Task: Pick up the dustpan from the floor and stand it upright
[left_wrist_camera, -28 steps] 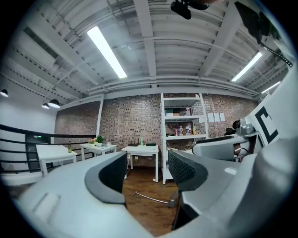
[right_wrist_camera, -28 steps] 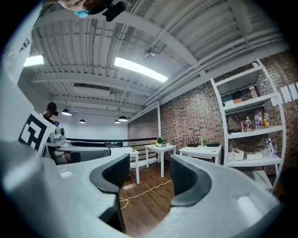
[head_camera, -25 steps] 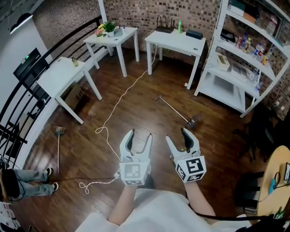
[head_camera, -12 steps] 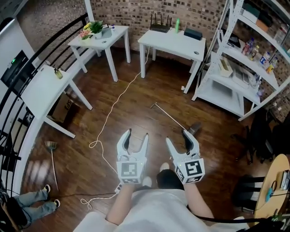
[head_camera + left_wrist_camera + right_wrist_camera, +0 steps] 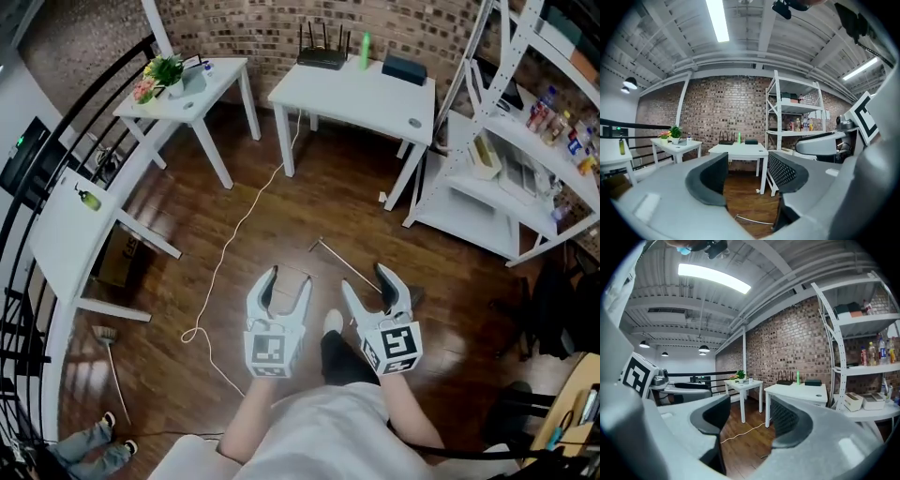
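The dustpan lies flat on the wooden floor in the head view. Its thin metal handle (image 5: 339,261) runs from upper left to lower right, and its dark pan (image 5: 412,296) is mostly hidden behind my right gripper (image 5: 366,278). My left gripper (image 5: 287,278) hovers just left of the handle. Both are held above the floor side by side, open, with nothing between their jaws. In the left gripper view, the handle (image 5: 752,220) shows low between the open left gripper (image 5: 745,180). The right gripper (image 5: 747,423) also stands open, with only the handle's tip (image 5: 764,456) on the floor below.
Two white tables (image 5: 361,89) (image 5: 178,98) stand ahead by the brick wall, a white shelf rack (image 5: 506,159) at right. A white cable (image 5: 234,234) snakes over the floor at left. A broom (image 5: 106,337) lies by a third table (image 5: 66,225) and the black railing.
The view has advanced across the room: the tables and rack are nearer, and the dustpan has slid down the picture to lie just ahead of both grippers. Both stay open.
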The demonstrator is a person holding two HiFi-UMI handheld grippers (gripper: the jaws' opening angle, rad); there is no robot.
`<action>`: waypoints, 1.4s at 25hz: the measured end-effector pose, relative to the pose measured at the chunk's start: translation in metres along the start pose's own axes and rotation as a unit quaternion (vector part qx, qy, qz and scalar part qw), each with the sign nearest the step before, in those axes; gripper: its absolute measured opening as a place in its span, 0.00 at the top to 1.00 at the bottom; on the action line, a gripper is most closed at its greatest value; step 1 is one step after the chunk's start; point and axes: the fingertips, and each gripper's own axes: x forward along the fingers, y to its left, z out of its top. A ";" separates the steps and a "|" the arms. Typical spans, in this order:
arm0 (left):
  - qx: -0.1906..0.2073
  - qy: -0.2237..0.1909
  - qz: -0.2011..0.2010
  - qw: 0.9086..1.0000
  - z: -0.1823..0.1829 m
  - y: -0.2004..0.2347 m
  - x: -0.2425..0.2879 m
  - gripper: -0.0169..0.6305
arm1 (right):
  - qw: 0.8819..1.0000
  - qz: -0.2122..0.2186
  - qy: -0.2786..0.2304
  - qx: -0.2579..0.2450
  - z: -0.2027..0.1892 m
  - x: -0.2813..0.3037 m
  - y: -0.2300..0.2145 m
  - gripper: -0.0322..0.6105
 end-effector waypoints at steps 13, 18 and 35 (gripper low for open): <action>-0.041 0.110 -0.046 0.992 -0.125 0.035 0.239 0.54 | 0.985 0.027 0.168 0.038 -0.152 0.200 -0.132 0.55; -0.039 0.147 -0.063 0.986 -0.216 0.071 0.301 0.53 | 0.968 0.001 0.240 0.072 -0.254 0.261 -0.171 0.55; -0.082 0.270 -0.095 0.955 -0.689 0.188 0.455 0.49 | 0.887 0.125 0.443 -0.027 -0.794 0.503 -0.169 0.62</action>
